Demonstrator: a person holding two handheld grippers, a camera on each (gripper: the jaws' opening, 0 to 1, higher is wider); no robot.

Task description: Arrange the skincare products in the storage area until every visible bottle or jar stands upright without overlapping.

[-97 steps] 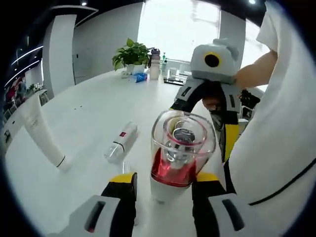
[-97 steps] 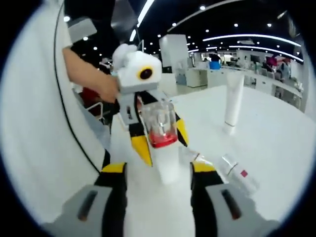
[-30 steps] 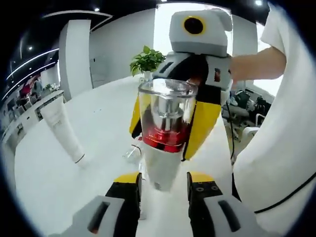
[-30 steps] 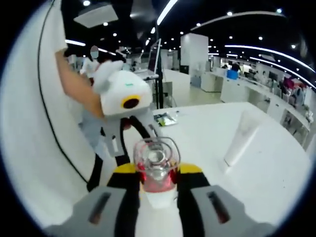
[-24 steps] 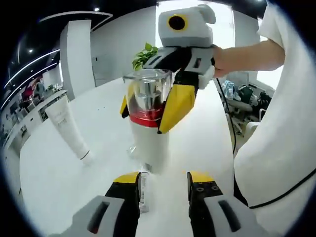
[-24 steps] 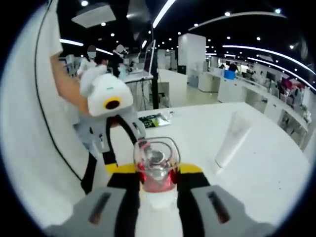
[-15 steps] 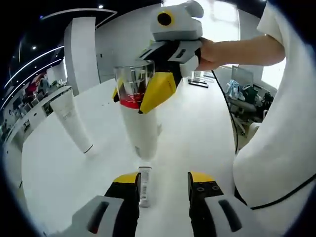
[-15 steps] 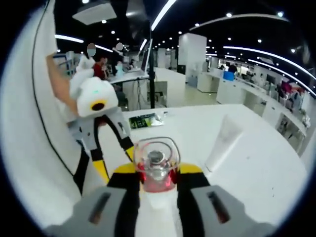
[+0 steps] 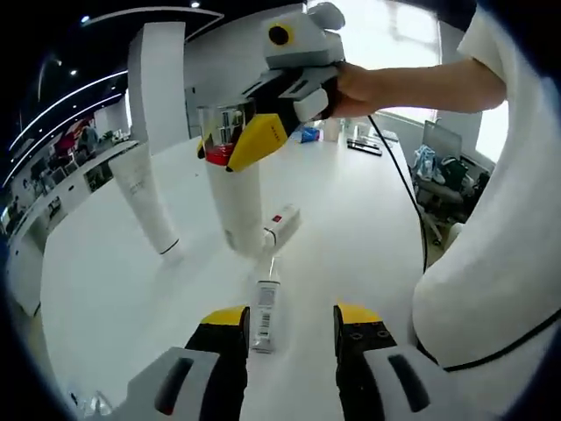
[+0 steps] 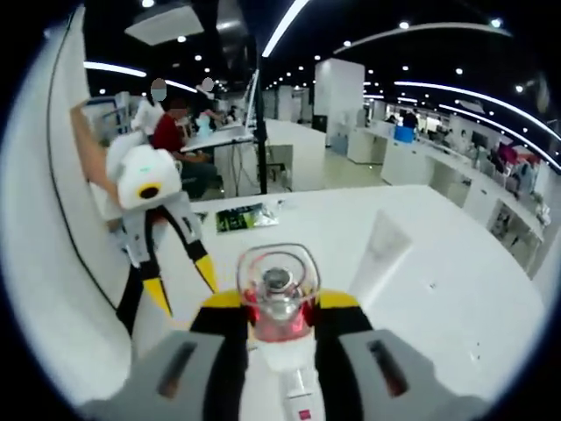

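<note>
Between the right tongs (image 10: 276, 316), clamped at its red collar, sits the pump bottle (image 10: 279, 309), clear cap up. From the left gripper view you can see that bottle (image 9: 235, 195) standing upright, base down at the tabletop (image 9: 351, 228). Left tongs (image 9: 285, 317) are spread and hold nothing. Just past them a small tube (image 9: 264, 304) lies flat, with a clear bottle (image 9: 282, 223) lying beyond it. A white tube (image 9: 151, 203) stands upright off to the side.
</note>
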